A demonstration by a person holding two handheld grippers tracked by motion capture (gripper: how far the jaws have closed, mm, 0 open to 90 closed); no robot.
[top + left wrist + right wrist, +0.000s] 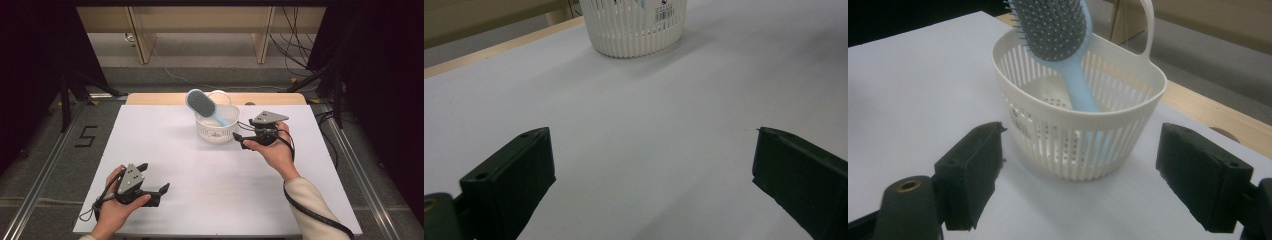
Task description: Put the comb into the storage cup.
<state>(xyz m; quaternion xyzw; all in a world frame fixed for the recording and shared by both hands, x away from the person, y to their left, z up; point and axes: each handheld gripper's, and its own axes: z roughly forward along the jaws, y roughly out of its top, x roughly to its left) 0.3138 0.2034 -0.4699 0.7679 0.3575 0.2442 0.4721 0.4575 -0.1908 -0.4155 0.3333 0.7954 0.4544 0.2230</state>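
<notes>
White paper covers the surface, and it sits in a dim room with dark curtains at both sides.

Closest to the person, at the near left corner, a hand holds the left tongs. They lie low over the surface. Their jaws are wide apart, and in the left gripper view only bare white surface lies between them. They hold nothing.

Farther in and to the right, the other hand holds the right tongs. A black cable runs back from them past a cream sleeve. Their jaws are wide apart too. They point at the basket and are just beside it, but they do not touch it. In the right gripper view the basket stands past the two jaws, with nothing gripped.

That basket is white with slits in its wall and a loop handle at the back. It stands toward the far middle of the surface. A hairbrush leans inside it, with the light blue handle down in the basket and the grey bristle head sticking up over the rim.

Beyond the far edge there is a grey floor with cables and wooden furniture legs.
</notes>
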